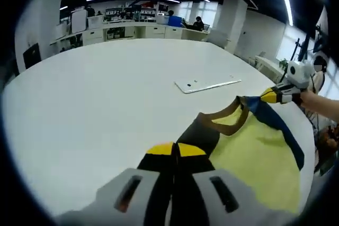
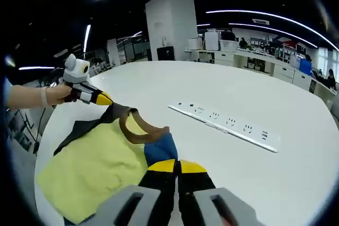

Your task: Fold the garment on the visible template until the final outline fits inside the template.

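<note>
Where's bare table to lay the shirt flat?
Wide bare white table beyond the yellow garment, on the far side of the power strip. Crowded at the near edge, where both grippers, left and right, pinch the garment.

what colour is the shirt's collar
Brown, on the yellow shirt; the collar shows best in the right gripper view.

You are working over a white table (image 1: 95, 104); a white power strip (image 2: 225, 123) is lying flat on it. Beyond, desks (image 1: 143, 29) and a white pillar (image 2: 169, 25) are standing; people are sitting far off.
</note>
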